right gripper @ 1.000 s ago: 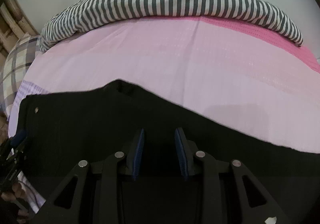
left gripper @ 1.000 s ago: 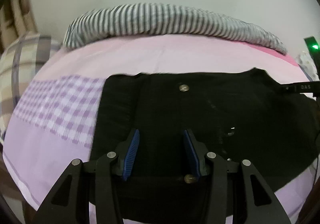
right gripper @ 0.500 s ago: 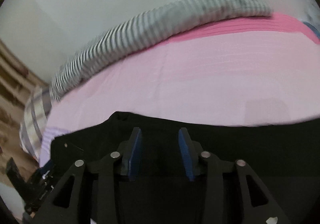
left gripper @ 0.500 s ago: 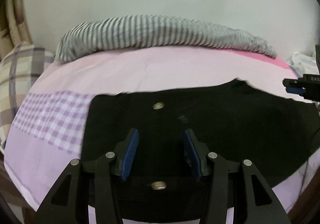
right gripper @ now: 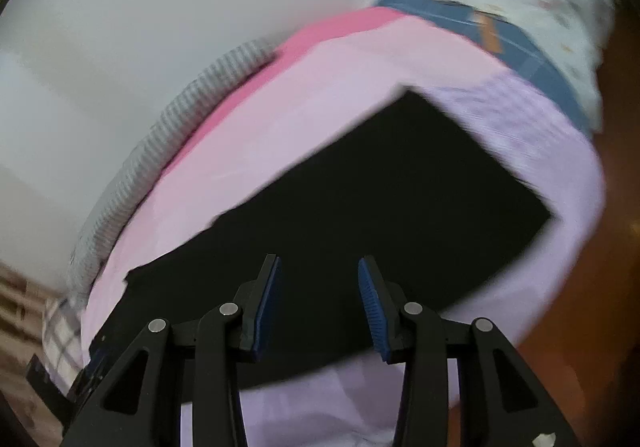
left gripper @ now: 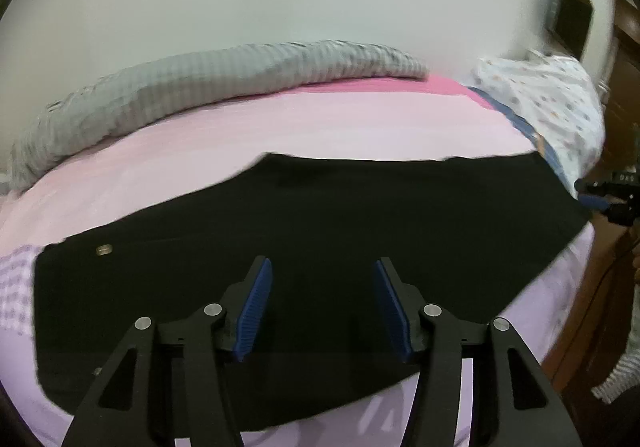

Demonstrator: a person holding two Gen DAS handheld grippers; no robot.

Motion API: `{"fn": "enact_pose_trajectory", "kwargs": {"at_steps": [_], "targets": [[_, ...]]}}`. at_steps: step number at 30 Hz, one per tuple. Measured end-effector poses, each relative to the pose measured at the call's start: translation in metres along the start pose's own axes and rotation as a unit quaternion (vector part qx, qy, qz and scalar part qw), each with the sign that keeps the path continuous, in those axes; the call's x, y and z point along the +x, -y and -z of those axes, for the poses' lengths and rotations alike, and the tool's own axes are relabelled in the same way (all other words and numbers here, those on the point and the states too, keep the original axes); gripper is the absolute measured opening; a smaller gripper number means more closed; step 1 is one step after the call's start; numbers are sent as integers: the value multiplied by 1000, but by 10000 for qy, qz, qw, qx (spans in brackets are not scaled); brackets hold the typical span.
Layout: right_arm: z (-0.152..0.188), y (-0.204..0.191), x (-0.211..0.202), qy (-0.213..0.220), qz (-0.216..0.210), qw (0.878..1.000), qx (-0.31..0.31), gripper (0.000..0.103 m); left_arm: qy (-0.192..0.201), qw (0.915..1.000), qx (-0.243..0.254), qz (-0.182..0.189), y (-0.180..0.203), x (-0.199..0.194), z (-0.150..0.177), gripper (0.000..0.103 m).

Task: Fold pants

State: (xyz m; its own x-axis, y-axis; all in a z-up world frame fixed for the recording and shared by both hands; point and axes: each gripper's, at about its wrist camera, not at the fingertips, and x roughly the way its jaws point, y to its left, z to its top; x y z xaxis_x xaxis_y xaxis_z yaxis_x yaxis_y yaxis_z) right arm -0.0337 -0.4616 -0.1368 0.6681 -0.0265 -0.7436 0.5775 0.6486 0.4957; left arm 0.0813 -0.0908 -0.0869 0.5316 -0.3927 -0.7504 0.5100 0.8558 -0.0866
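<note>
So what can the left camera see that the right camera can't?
Only the left wrist view shows the metal button on the black pants, and the right gripper poking in at the edge. Only the right wrist view shows the pants' leg-end corner. Both show the pink sheet, striped blanket, dotted cloth and open blue jaws.

Soft, even indoor light fills both views, with no glare and only faint shadows. The black pants [left gripper: 320, 223] read as a flat dark mass with almost no visible detail. Motion blur smears the striped blanket [left gripper: 200, 87] beyond the pants, more strongly in the right wrist view. Fisheye distortion bows the bed [right gripper: 320, 95] and darkens the frame corners.
</note>
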Motion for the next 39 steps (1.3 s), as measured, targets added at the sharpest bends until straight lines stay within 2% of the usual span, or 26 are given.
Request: {"fn": "enact_pose_trajectory", "kwargs": {"at_steps": [4, 7, 17, 25, 27, 28, 32, 35, 39], "targets": [[8, 46, -13, 118, 161, 9988, 454, 38, -148, 9992, 249, 275, 33, 11, -1, 57], [11, 72, -15, 134, 182, 9970, 740, 38, -206, 9979, 517, 320, 56, 19, 2, 57], [6, 110, 0, 269, 7, 9922, 1220, 38, -565, 9957, 606, 417, 80, 44, 4, 57], [-18, 121, 13, 495, -78, 9908, 1257, 32, -755, 9957, 498, 219, 77, 59, 7, 57], [-24, 124, 16, 492, -61, 9902, 1303, 22, -784, 9956, 477, 163, 76, 62, 9, 57], [-26, 125, 18, 451, -58, 9900, 1336, 11, -805, 9955, 465, 154, 76, 63, 10, 57], [-29, 123, 15, 455, -256, 9886, 1412, 8, -898, 9951, 414, 45, 71, 72, 14, 57], [-33, 102, 3, 535, -535, 9892, 1256, 8, -857, 9956, 378, 41, 69, 74, 12, 57], [-38, 62, -3, 511, -860, 9900, 992, 8, -863, 9960, 83, 226, 56, 66, 7, 57]]}}
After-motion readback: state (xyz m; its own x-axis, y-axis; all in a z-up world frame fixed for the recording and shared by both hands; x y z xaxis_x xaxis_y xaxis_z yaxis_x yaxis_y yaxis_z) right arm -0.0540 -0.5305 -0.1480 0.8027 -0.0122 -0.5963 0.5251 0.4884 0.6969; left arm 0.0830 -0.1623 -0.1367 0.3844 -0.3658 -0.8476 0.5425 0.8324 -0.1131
